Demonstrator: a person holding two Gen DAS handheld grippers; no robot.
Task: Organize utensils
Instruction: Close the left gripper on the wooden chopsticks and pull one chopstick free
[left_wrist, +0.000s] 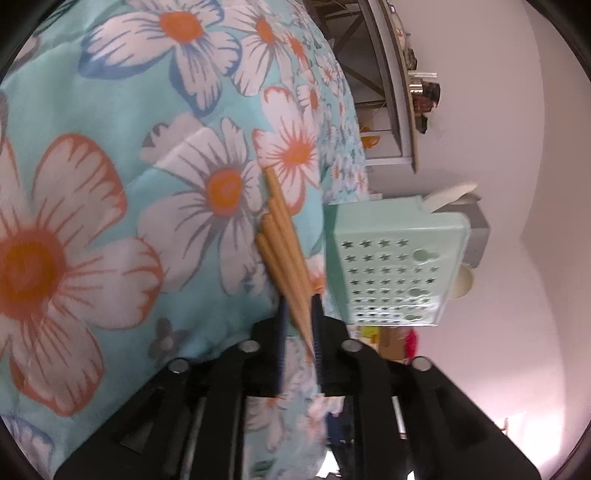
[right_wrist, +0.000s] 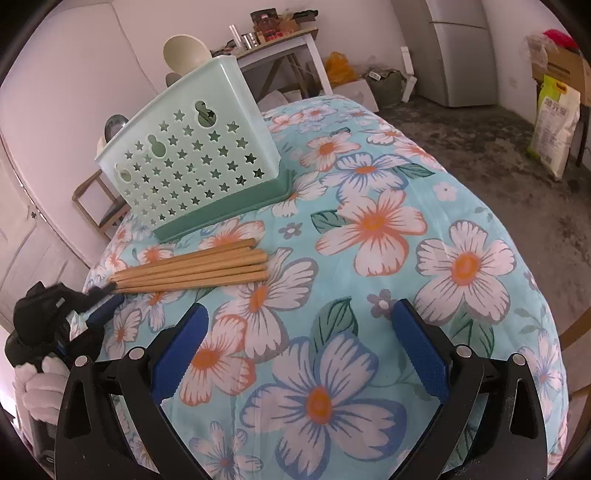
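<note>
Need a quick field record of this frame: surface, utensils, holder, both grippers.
surface: turquoise floral quilt
utensils: bundle of tan wooden chopsticks, lying flat on the quilt, in front of the holder
holder: mint-green plastic utensil basket with star cutouts, upright on a darker green base, pale spoons inside
left gripper: blue pads closed on the chopsticks' narrow ends
right gripper: jaws wide, nothing between them, over the quilt
status: chopsticks not yet in basket

The chopsticks (right_wrist: 192, 271) lie in a bundle on the tabletop (right_wrist: 424, 229), just in front of the utensil basket (right_wrist: 188, 155), which stands on its tray (right_wrist: 225, 210). The left tool (right_wrist: 107, 299) sits at their left ends, the right tool (right_wrist: 295, 339) nearer the camera over bare cloth. Spoons (right_wrist: 186, 50) stick up in the basket.
</note>
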